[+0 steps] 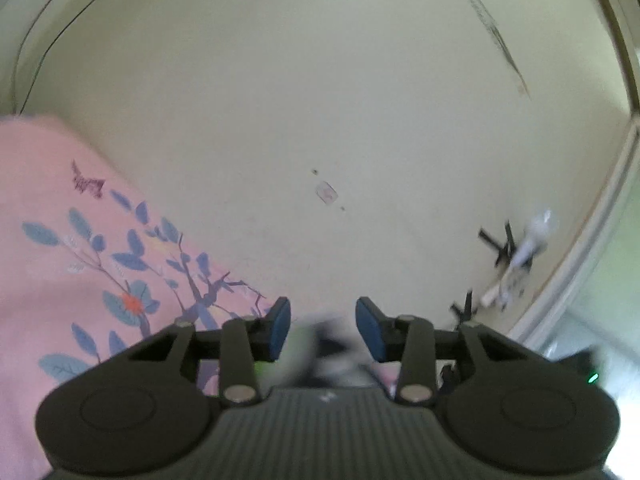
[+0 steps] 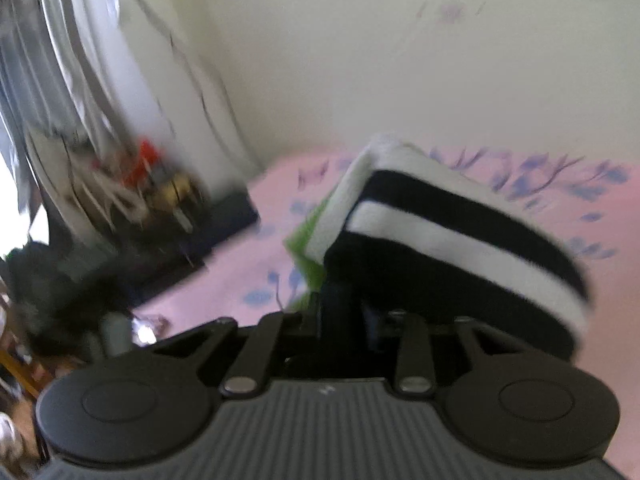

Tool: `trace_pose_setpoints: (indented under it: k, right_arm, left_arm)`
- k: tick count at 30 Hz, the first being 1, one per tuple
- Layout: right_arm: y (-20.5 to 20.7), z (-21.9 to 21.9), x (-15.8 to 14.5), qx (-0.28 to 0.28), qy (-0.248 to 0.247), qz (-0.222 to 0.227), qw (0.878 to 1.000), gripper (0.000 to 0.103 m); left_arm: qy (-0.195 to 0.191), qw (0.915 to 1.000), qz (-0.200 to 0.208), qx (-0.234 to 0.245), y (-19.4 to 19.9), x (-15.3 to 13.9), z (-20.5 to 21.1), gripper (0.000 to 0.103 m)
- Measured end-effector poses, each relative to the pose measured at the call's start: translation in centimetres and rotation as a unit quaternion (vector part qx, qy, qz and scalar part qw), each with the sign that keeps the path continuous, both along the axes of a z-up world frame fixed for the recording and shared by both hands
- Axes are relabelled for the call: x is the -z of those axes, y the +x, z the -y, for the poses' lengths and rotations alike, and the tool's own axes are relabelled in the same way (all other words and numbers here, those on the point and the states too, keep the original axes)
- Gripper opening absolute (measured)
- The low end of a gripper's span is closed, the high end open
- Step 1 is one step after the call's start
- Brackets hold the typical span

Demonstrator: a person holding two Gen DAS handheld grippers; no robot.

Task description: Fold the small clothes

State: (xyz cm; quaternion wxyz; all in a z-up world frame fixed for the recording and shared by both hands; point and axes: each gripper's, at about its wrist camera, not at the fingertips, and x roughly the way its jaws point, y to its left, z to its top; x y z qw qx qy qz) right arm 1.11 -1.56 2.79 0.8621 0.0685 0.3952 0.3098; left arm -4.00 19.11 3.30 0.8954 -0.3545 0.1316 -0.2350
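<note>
While the right gripper (image 2: 340, 300) is clamped on a black-and-white striped garment (image 2: 452, 236) with a green part, held raised at centre frame above the pink floral sheet (image 2: 224, 280), only a narrow edge appears to be pinched; a slip is judged possible, and heavy blur suggests fast motion that could shake it loose. The left gripper (image 1: 323, 330) is held open, its blue pads (image 1: 280, 328) apart at lower centre around blurred cloth. No brand, label or writing can be read.

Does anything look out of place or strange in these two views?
Mostly no. The right claw holds a black-and-white striped garment above the pink floral sheet. Dark scuffs streak the wall.
</note>
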Motion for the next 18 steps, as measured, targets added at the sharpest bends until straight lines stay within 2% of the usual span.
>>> trace_pose_setpoints:
  k: [1,2,3,4,5,9,10,11,13,16,18]
  right_arm:
    - [0.3,-0.9,1.2,-0.012,-0.002,-0.004,1.000,0.029]
    - [0.2,-1.4,1.5,-0.025,0.003,0.018,1.000,0.032]
    - [0.1,-1.7,1.4,-0.035,0.000,0.023,0.999,0.035]
    - [0.0,-1.5,1.1,-0.048,0.014,0.017,0.999,0.053]
    - [-0.4,-1.0,0.8,-0.058,0.026,0.014,0.998,0.059]
    - [-3.6,2.2,-0.8,-0.095,0.046,0.049,0.993,0.059]
    - [-4.3,3.5,-1.2,-0.090,0.051,0.065,0.993,0.059]
    - [-4.8,5.0,-1.7,-0.078,0.056,0.080,0.992,0.057]
    - [-5.3,7.6,-2.7,-0.038,0.059,0.112,0.991,0.057]
    - [-3.7,9.9,-3.9,0.022,0.064,0.119,0.991,0.060]
    - [-1.7,10.3,-4.2,0.041,0.075,0.113,0.990,0.055]
  left_arm:
    - [0.000,1.0000,0.001,0.000,0.1,0.0,-0.1,0.047]
    - [0.009,1.0000,0.000,-0.004,0.2,-0.2,0.1,0.054]
    - [0.019,0.9998,-0.002,-0.007,0.2,-0.2,0.4,0.056]
    - [0.028,0.9996,-0.008,-0.005,0.4,-0.2,0.8,0.057]
    - [0.033,0.9993,-0.016,0.000,0.6,-0.1,1.0,0.057]
    - [0.059,0.9968,-0.053,0.011,1.5,0.4,2.2,0.061]
    - [0.064,0.9964,-0.053,0.014,1.5,0.5,2.6,0.067]
    - [0.073,0.9959,-0.051,0.016,1.3,0.5,2.9,0.080]
    - [0.097,0.9941,-0.048,0.011,1.2,0.5,3.9,0.087]
    - [0.131,0.9897,-0.057,0.013,1.5,0.7,5.5,0.085]
    - [0.154,0.9856,-0.067,0.014,1.9,1.0,6.3,0.083]
